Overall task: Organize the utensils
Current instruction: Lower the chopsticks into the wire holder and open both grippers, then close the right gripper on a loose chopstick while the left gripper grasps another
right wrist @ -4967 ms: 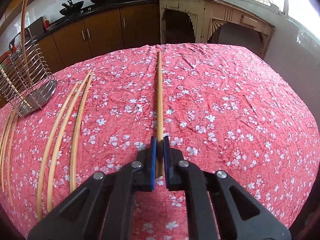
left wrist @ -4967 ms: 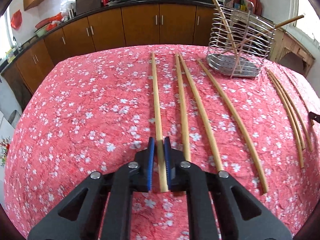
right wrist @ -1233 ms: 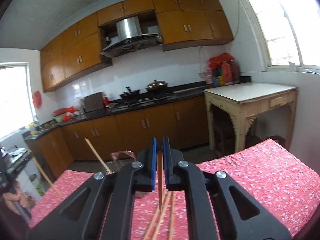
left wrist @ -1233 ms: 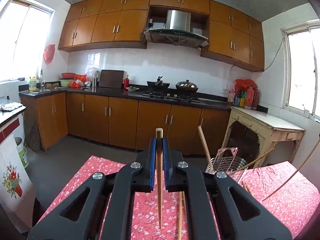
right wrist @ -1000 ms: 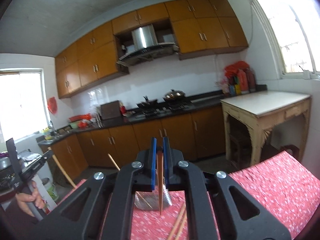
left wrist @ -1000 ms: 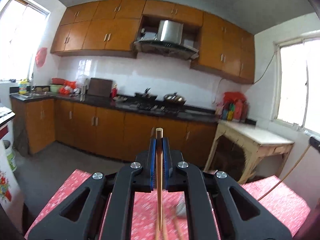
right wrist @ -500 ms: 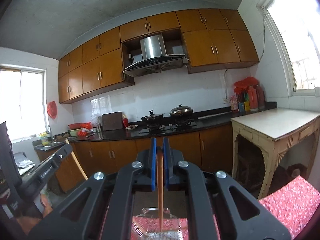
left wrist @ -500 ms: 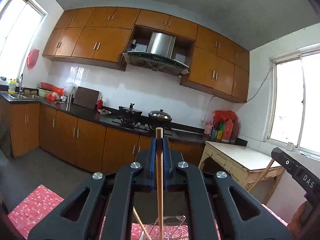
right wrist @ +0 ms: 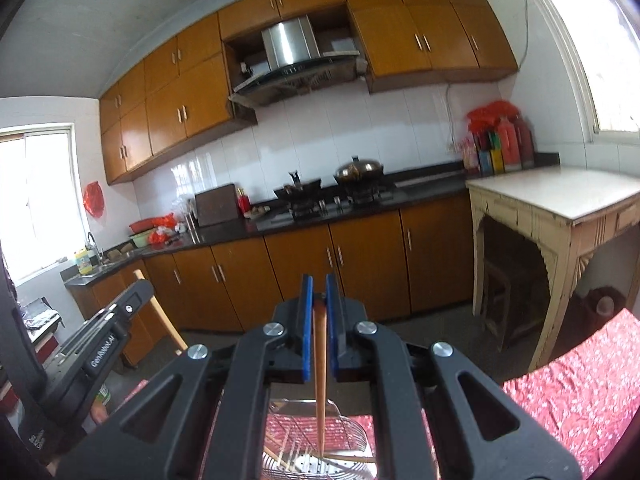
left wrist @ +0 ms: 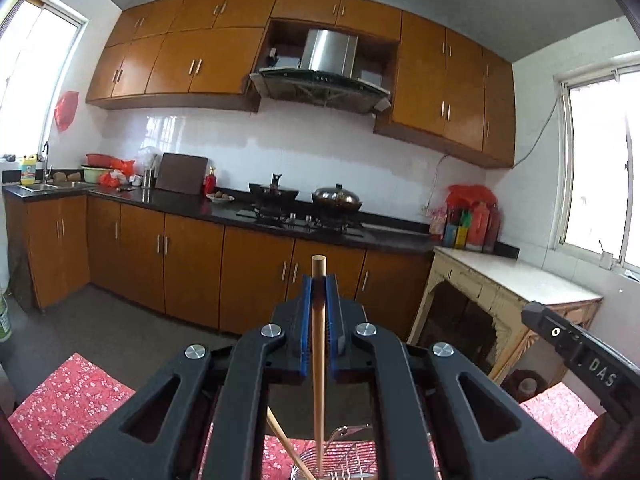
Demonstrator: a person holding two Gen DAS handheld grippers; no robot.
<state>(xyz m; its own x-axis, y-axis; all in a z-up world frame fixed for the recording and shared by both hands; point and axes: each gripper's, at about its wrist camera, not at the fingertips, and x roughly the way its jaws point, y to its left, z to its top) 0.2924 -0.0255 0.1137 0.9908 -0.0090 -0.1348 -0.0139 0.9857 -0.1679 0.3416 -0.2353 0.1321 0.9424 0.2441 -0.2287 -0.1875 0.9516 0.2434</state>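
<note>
My left gripper (left wrist: pixel 319 280) is shut on a long wooden chopstick (left wrist: pixel 319 360) held upright. Its lower end hangs down into the wire utensil rack (left wrist: pixel 352 446) at the bottom edge, beside another chopstick (left wrist: pixel 285 442) that leans there. My right gripper (right wrist: pixel 319 280) is shut on a second chopstick (right wrist: pixel 320 380) that points down. Its thin tip hangs just above or inside the wire rack (right wrist: pixel 348 438), where several chopsticks lie. Each gripper's body shows in the other's view, the right gripper (left wrist: pixel 580 356) at the right and the left gripper (right wrist: pixel 100 344) at the left.
The table's red flowered cloth (left wrist: pixel 72 400) (right wrist: pixel 580 392) shows on both sides of the rack. Beyond are brown kitchen cabinets (left wrist: pixel 192 276), a stove with pots (left wrist: pixel 304 200), and a pale side table (right wrist: pixel 560 200) at the right.
Both grippers have moved in over the rack with their chopsticks. The rack, off to the side a second ago, now lies right under both. Each gripper has come into the other's view.
</note>
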